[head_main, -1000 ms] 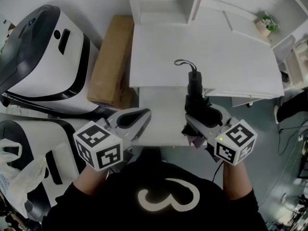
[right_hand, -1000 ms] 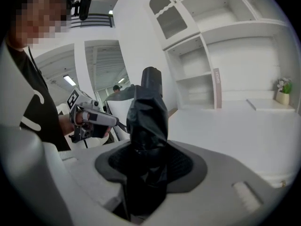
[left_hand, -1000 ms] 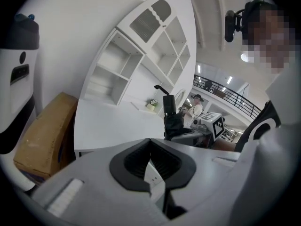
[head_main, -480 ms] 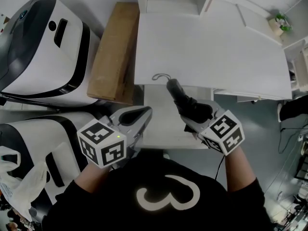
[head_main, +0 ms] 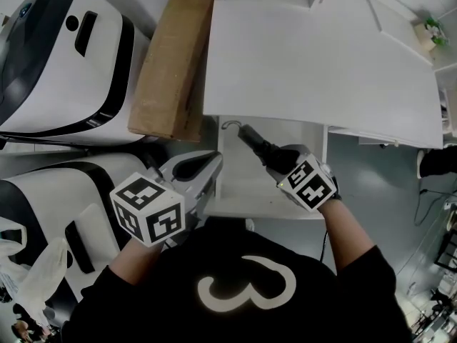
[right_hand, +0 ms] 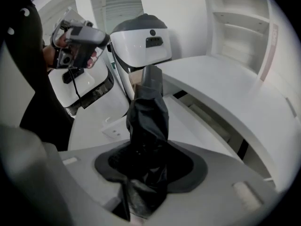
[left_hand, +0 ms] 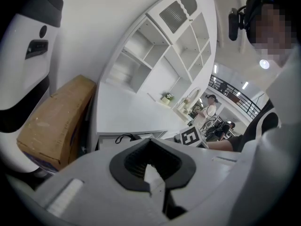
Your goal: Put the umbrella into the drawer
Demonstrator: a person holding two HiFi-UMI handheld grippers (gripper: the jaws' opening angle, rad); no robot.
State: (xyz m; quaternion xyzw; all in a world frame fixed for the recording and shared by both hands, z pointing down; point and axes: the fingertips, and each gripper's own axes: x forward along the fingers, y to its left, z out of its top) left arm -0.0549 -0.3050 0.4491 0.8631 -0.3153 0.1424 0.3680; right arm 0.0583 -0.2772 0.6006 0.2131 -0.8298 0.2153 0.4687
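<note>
The right hand-held gripper has come down from above the white surface. The umbrella now points down into the open drawer and is nearly put away. This gripper pinches the umbrella's near end. The umbrella is black, folded and wrinkly, with a thin loop at its far end. The left hand-held gripper is pressed together and empty, by the drawer's left edge.

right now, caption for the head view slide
Right hand-held gripper holds a folded black umbrella over the open white drawer
</note>
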